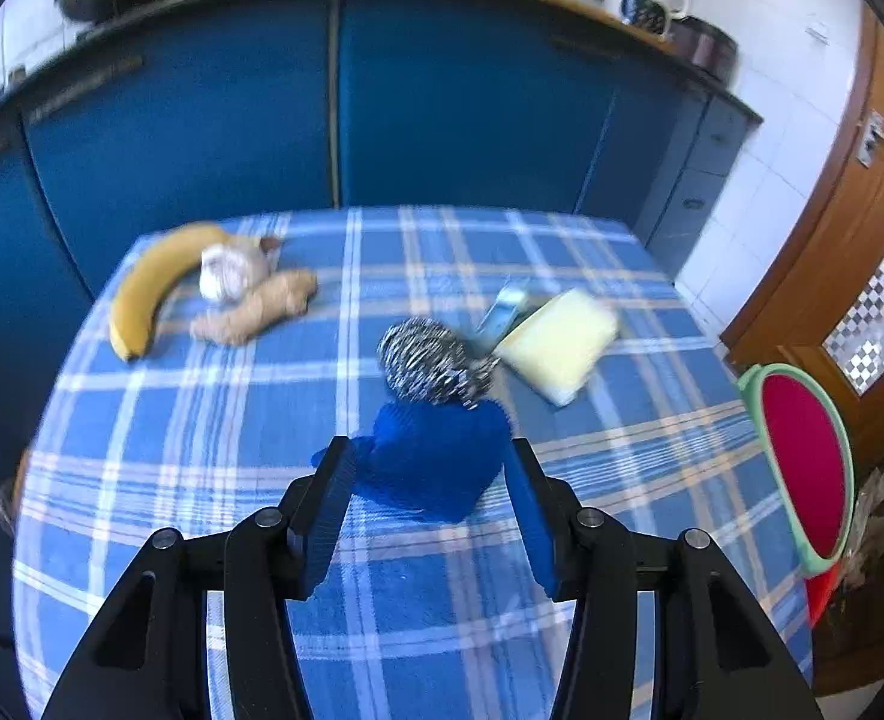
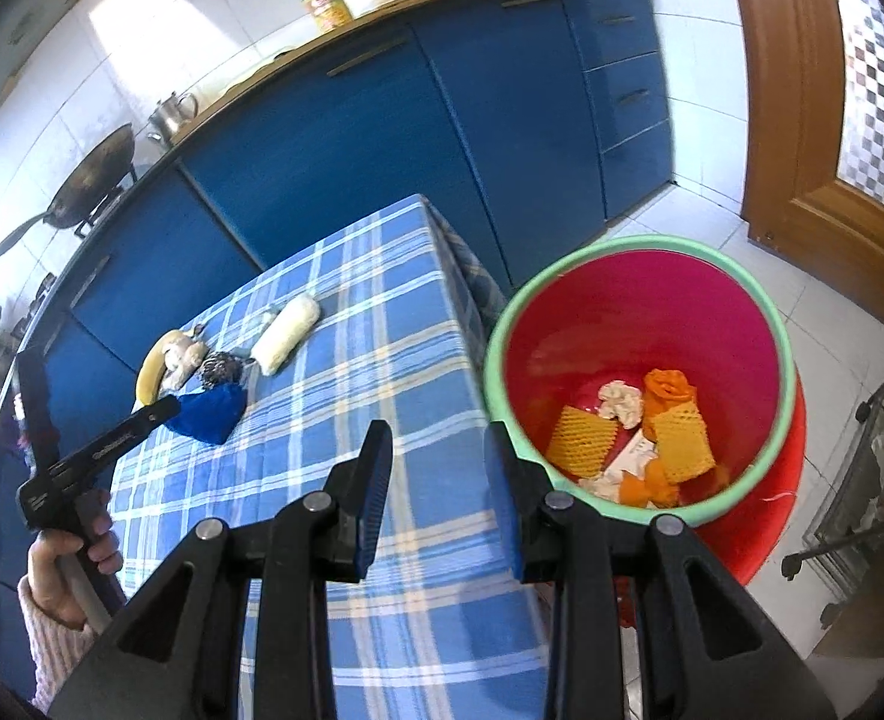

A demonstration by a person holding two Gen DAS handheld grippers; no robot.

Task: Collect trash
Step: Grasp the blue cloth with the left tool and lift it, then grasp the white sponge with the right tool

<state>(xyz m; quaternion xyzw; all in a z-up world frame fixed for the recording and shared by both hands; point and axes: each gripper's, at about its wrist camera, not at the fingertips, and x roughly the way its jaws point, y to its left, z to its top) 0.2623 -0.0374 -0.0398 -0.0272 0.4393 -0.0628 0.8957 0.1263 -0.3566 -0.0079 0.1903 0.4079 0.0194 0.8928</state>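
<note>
Left tool (image 1: 430, 468) wide around blue crumpled wad (image 1: 436, 456); right tool (image 2: 439, 450) wide, empty beside red bin (image 2: 634, 276).

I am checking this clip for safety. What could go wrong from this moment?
1. The left tongs stand open around the blue crumpled piece; the steel scourer touches its far side, so it may be dragged along or grabbed by mistake.
2. The red bin stands beside the table, off its edge; a piece released too early could fall to the floor.
3. Banana and ginger lie nearby; they might be binned wrongly.
</note>
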